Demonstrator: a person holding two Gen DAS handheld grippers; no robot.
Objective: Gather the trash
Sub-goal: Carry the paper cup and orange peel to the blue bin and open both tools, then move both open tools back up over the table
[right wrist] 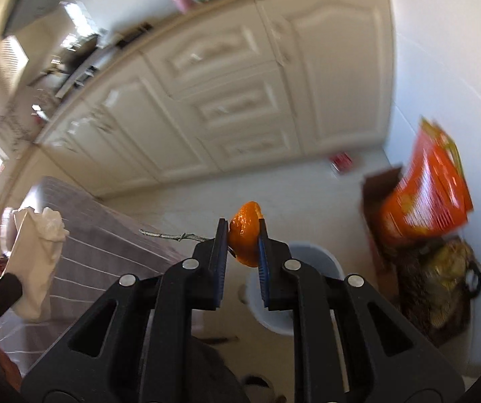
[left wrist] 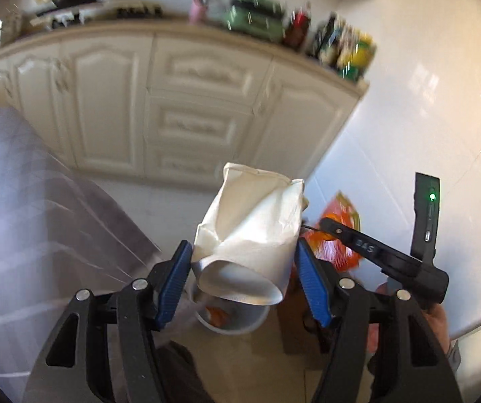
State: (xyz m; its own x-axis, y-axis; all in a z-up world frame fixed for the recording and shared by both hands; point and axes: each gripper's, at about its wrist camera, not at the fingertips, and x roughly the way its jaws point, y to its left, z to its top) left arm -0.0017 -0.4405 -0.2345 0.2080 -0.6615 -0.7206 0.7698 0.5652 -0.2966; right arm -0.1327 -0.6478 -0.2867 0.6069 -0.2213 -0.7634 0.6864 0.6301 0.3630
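Above the round white plastic bin (left wrist: 232, 319), the left gripper (left wrist: 240, 278) clamps a crumpled, creased white paper carton (left wrist: 250, 231) between ribbed blue fingers (left wrist: 173, 285). Beside it, the right gripper (right wrist: 243, 235) pinches a glossy, curled orange peel (right wrist: 245, 235) over the same bin.

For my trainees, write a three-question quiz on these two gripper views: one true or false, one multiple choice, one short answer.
1. True or false: the left gripper holds a crumpled white paper bag.
2. What does the right gripper pinch? A) bottle cap B) orange peel C) spoon
3. What stands on the floor below both grippers?

Key
1. True.
2. B.
3. A pale bin, with something orange already inside in the left view.
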